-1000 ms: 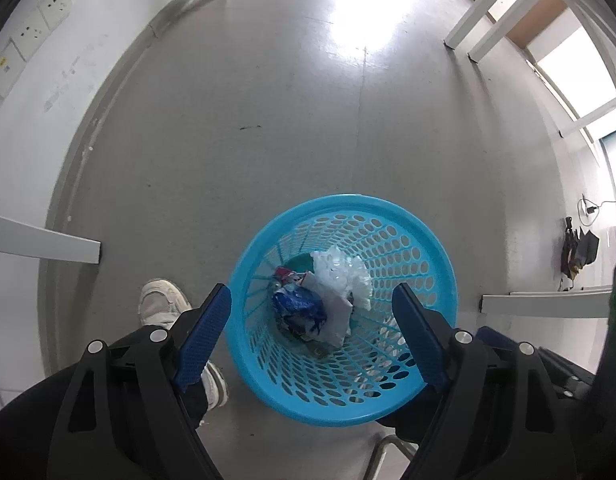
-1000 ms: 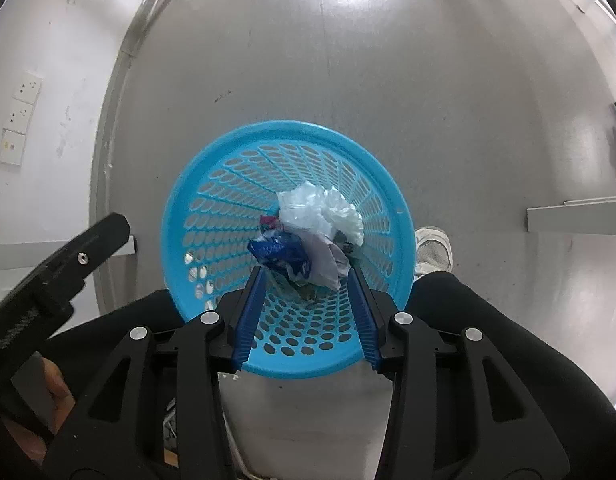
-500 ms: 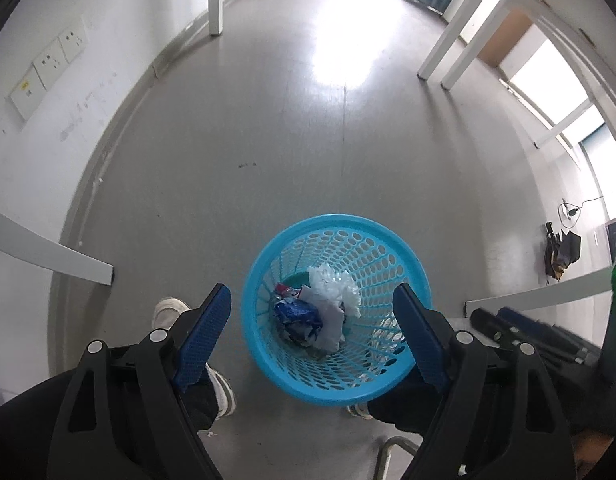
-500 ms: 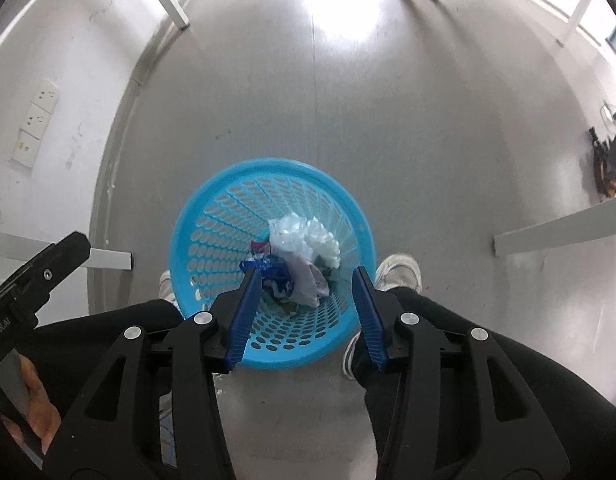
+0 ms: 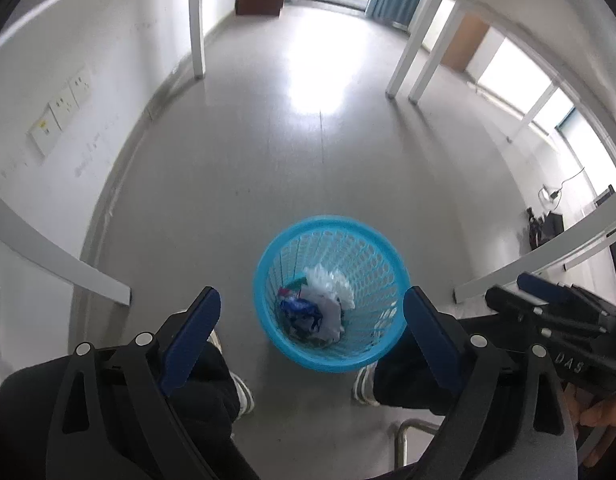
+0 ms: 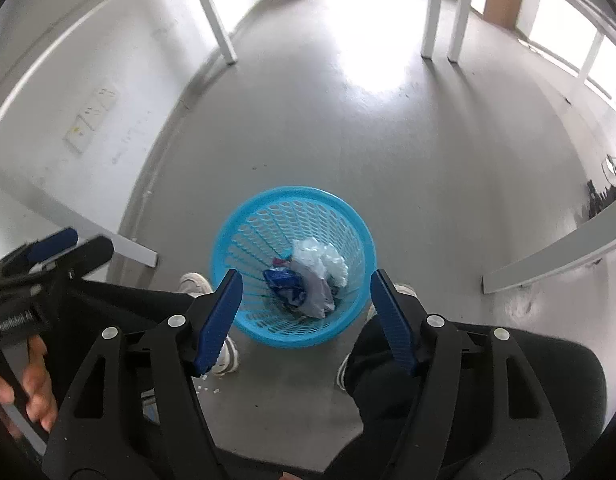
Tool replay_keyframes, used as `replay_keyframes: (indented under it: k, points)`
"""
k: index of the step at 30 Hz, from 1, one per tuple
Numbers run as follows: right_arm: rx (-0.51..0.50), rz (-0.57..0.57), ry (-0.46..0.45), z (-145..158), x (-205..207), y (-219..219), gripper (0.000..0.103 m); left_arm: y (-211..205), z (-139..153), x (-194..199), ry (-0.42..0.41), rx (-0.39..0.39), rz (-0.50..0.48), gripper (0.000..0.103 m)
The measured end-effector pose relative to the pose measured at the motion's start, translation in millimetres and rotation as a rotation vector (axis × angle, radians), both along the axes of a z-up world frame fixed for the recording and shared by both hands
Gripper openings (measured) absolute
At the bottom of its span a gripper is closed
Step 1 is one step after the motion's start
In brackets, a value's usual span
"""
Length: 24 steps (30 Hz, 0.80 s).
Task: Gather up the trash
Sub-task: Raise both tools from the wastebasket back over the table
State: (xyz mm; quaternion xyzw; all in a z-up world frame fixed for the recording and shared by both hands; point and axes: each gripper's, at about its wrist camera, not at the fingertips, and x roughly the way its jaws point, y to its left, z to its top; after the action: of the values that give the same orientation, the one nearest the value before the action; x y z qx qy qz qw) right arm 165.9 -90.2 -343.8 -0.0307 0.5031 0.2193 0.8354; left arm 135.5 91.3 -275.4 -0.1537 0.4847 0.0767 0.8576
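I see blue perforated basket (image 5: 379,236) on floor (image 5: 308,160) btwn operator's shoes, holding crumpled white plastic (image 5: 327,282) and blue wrapper (image 5: 300,308). Left gripper (image 5: 308,332) and right gripper (image 6: 306,314) both spread, empty. "DAS" legible.

The grey floor (image 5: 268,168) carried a blue perforated basket (image 5: 331,224) at lower centre of the left wrist frame. Below the basket, one white shoe (image 5: 242,392) stood at its lower left and another white shoe (image 5: 365,384) at its lower right. White table legs (image 5: 407,64) stood on the floor at upper right, and a single white leg (image 5: 196,20) at upper left.
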Motion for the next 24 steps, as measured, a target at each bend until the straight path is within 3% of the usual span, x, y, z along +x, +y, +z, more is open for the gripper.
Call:
replay_keyframes:
  k: [3, 8, 10, 15, 19, 24]
  points:
    - [0.03, 0.016, -0.033, 17.7, -17.5, -9.6, 0.069, -9.8, 21.6, -9.5, -0.031, 0.036, -0.019, 0.091]
    - [0.043, 0.026, -0.126, 50.9, -45.8, -31.6, 0.073, -22.6, 52.4, -32.0, -0.084, 0.005, -0.033, 0.097]
    - [0.068, 0.021, -0.168, 69.5, -56.8, -43.3, 0.077, -30.8, 66.8, -41.0, -0.093, 0.044, -0.058, 0.097]
    - [0.154, 0.018, -0.293, 124.8, -85.1, -66.2, 0.09, -48.8, 114.6, -68.8, -0.208, 0.088, -0.117, 0.097]
    - [0.268, 0.024, -0.361, 166.5, -90.9, -79.4, 0.092, -55.3, 151.3, -76.2, -0.298, 0.089, -0.117, 0.097]
    - [0.245, -0.005, -0.459, 211.5, -82.8, -80.2, 0.094, -55.7, 190.5, -70.6, -0.399, 0.079, -0.101, 0.097]
